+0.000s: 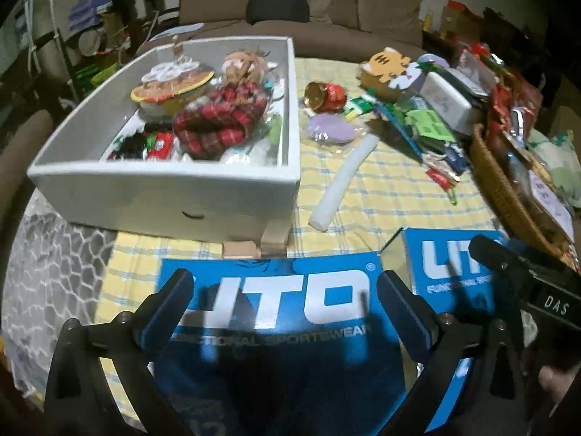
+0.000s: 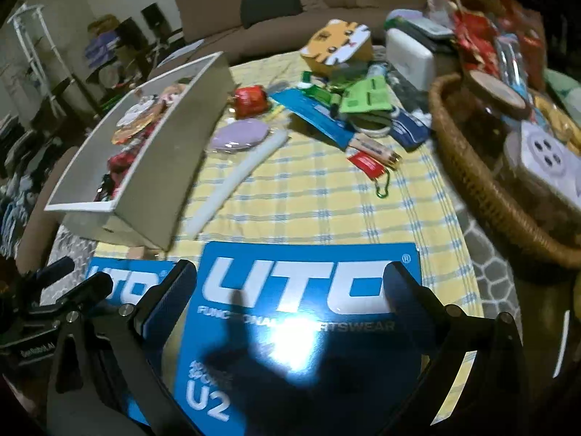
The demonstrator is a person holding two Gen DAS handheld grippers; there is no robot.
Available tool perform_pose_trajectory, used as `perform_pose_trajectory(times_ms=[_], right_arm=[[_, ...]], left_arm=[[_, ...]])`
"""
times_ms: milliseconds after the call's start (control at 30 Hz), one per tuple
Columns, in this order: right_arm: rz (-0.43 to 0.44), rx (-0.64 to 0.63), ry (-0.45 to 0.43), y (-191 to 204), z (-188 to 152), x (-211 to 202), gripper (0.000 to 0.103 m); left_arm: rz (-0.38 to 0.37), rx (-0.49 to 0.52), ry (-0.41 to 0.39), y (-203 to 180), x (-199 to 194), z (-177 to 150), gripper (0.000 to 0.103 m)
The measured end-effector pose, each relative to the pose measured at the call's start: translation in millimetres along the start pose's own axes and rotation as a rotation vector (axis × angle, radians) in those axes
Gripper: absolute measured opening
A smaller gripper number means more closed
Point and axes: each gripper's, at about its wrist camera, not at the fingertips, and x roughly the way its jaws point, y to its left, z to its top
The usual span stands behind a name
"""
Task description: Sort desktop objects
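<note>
Left wrist view — left gripper wide open, empty, over blue packet. Right gripper likewise, empty, above its own. Loose clutter behind, unsorted — next: pick target, reach.

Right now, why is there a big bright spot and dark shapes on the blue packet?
Right wrist view: lamp glare whitens the glossy blue packet, and dark shadows fall across it. Left wrist view: no glare on the other packet, only shadow; edges bend from the fisheye.
</note>
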Motion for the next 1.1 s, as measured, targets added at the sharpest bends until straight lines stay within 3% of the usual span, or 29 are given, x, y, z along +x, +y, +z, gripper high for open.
perform_pose_trajectory(times_ms=[100,300,1100], right_arm=[[-0.038,0.014,0.021,-3,-6,15,0.103],[-0.187,-0.097,-0.010,15,-12,26,0.103],[-0.193,-0.082,-0.016,16,-13,25,0.103]], left_arm=[[0.018,0.010,0.023,-5,18,-8,0.103],[0.043,0.030,-0.029,-9,23,-13,0.103],[0.042,0.038,-0.033,-10,23,-14,0.103]])
